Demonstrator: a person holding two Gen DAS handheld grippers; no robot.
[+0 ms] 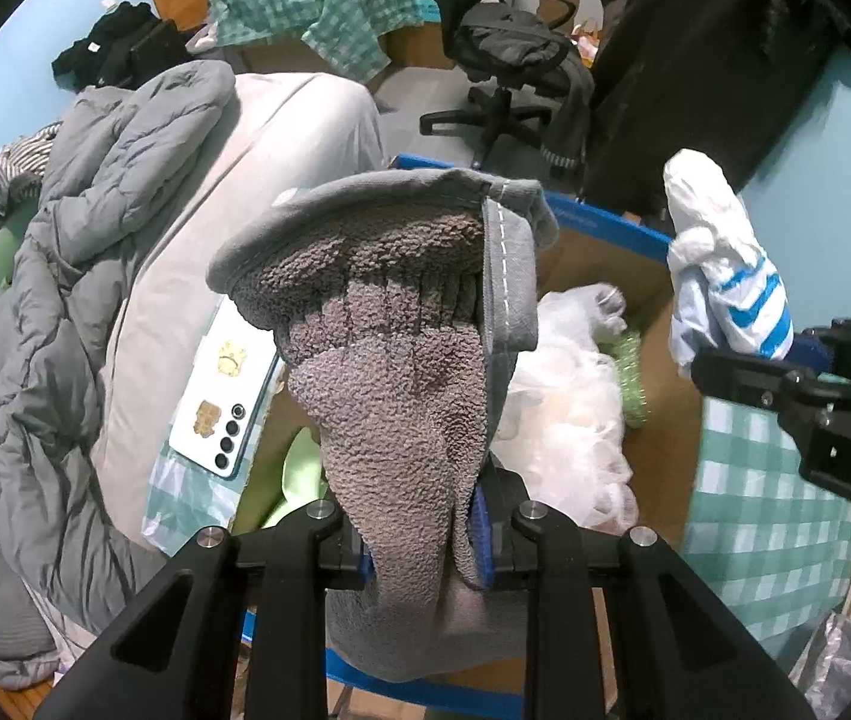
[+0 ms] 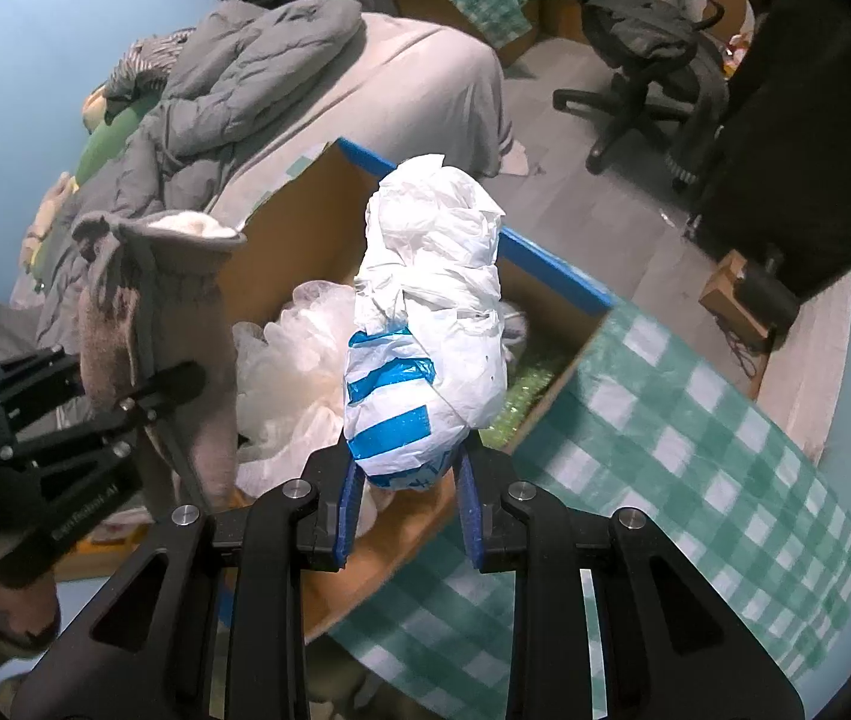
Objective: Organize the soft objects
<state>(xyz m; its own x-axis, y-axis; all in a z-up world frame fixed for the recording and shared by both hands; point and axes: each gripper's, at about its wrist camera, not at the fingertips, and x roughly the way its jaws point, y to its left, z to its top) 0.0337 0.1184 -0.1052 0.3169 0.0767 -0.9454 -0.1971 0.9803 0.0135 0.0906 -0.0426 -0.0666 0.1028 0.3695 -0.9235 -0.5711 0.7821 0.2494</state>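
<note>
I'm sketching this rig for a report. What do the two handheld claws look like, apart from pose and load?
Both are matte black, angular frames with cut-out windows and round silver bolt heads. The left claw and right claw each carry flat blue finger pads. White lettering marks the body sides, too blurred to read fully. No cables or sleeves are visible.
</note>
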